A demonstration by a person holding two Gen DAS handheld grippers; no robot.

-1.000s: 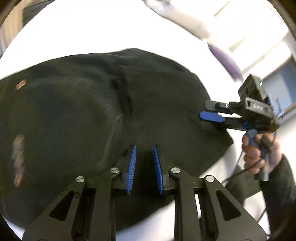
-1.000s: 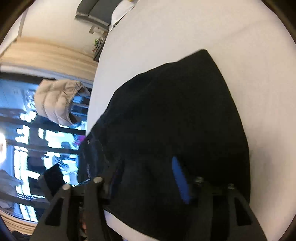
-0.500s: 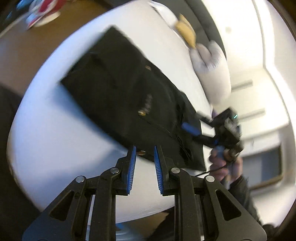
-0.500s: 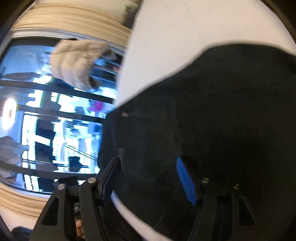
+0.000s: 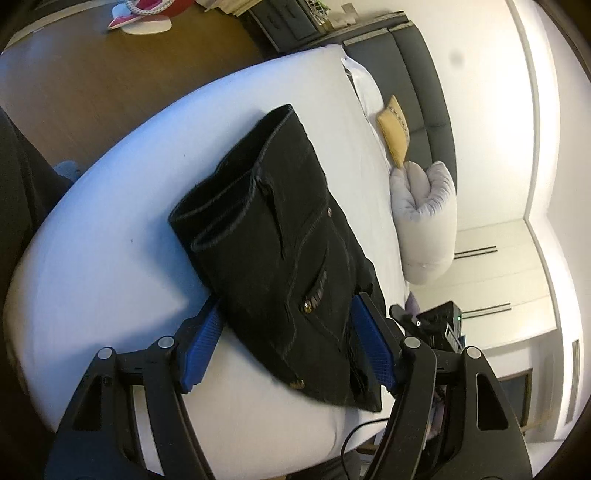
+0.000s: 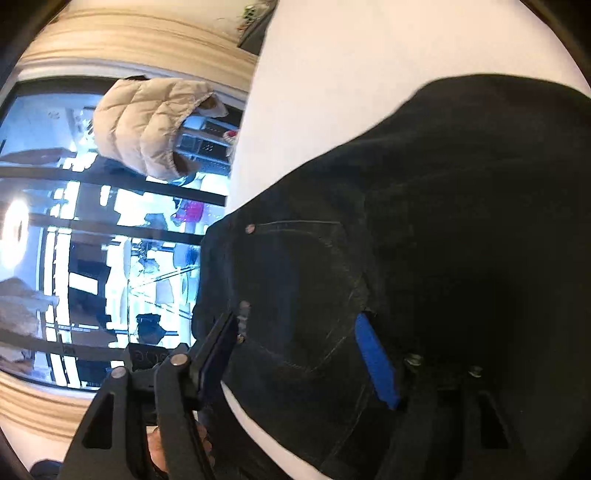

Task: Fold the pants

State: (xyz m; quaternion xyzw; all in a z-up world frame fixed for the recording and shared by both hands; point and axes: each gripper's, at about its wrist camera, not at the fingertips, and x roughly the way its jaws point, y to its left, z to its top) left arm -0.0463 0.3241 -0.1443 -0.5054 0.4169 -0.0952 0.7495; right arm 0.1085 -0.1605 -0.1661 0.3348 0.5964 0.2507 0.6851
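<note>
At the centre of the left wrist view we see a bed with a white sheet (image 5: pixel 110 258), filling most of the frame. Toward the upper right, a small yellow cushion (image 5: pixel 394 134) leans against a dark padded headboard (image 5: pixel 424 85), and just below it lies a rolled pale lilac duvet (image 5: pixel 424 218). Brown wooden floor (image 5: pixel 110 70) spans the upper left, with a red and white object (image 5: pixel 142 16) at the top edge. In the right wrist view we find a beige quilted jacket (image 6: pixel 147 122) hanging at upper left before a large bright window (image 6: pixel 74 240).
</note>
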